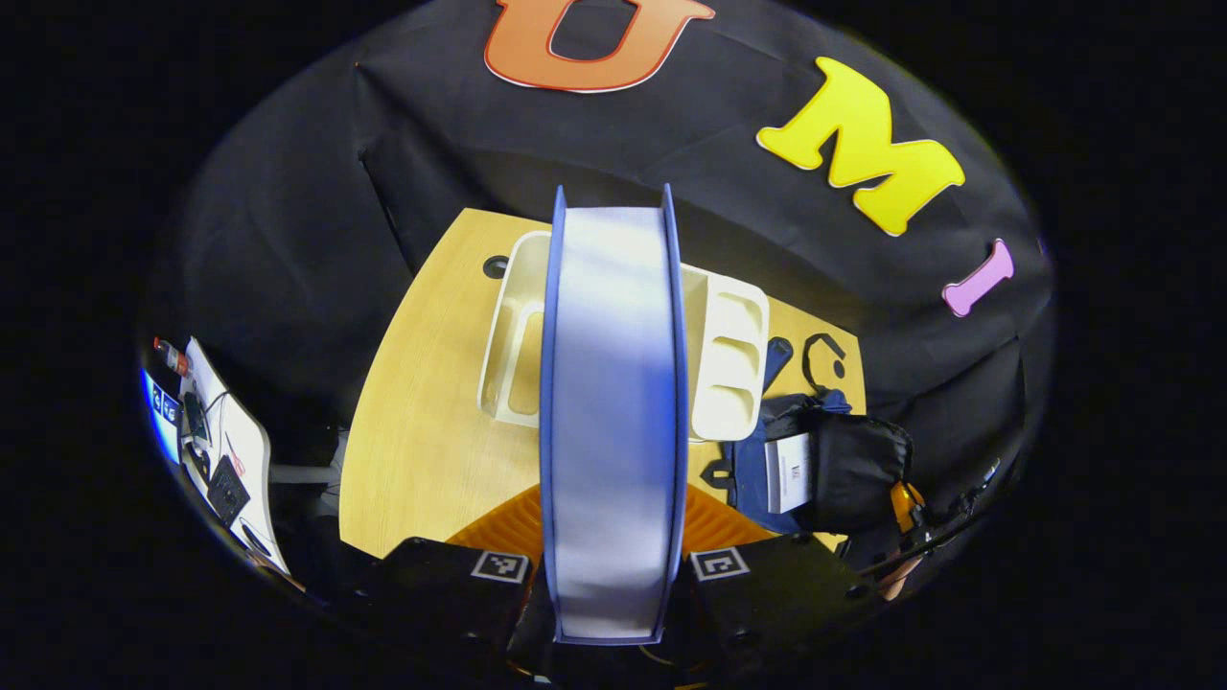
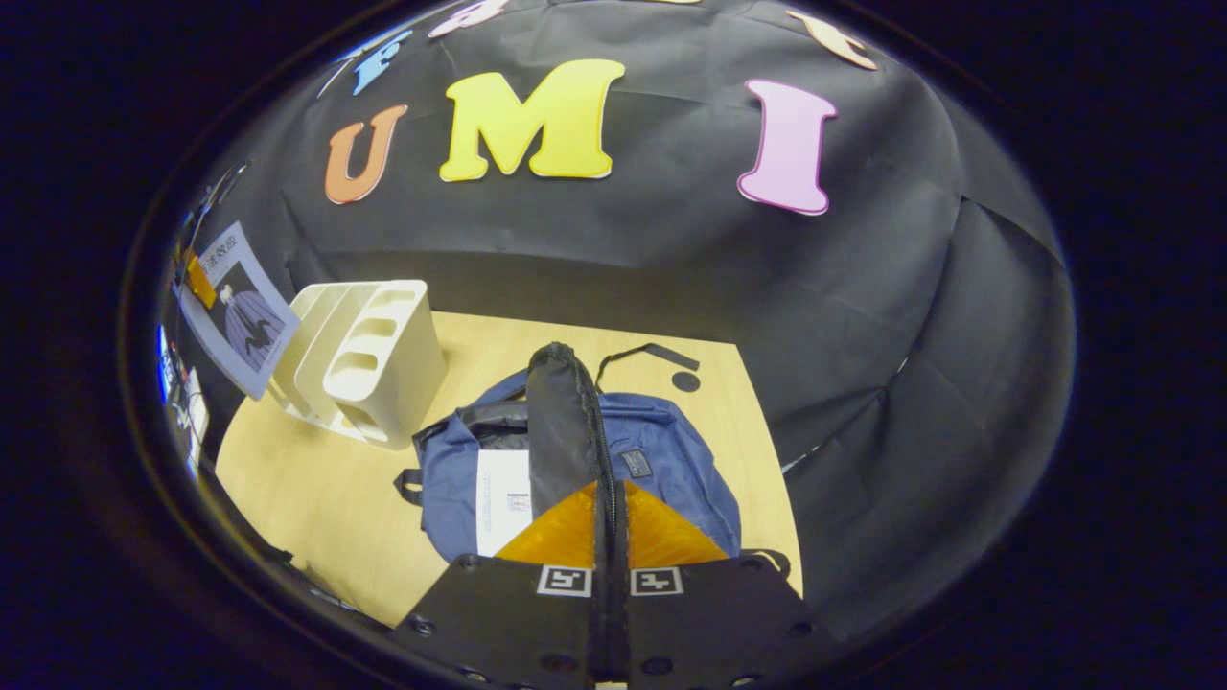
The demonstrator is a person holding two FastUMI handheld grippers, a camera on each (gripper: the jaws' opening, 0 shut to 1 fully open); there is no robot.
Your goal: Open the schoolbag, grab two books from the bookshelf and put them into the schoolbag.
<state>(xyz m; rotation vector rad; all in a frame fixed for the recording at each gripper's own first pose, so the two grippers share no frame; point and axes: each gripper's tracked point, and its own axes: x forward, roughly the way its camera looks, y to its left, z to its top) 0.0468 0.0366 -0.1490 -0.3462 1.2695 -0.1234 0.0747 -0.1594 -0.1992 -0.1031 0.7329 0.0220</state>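
Observation:
My left gripper is shut on a blue-covered book, held edge-on above the table with its page block facing the camera. Behind it stands the white bookshelf. The same book hangs at the far left of the right gripper view, beside the bookshelf. The blue schoolbag lies open on the wooden table, with a white book inside it. My right gripper is shut on the bag's black flap and holds it up. The left gripper view has the bag at right.
The bag's black strap trails toward the table's back edge, near a round cable hole. A white side desk with cables and devices stands off the table's left edge. Black cloth walls close the back and right.

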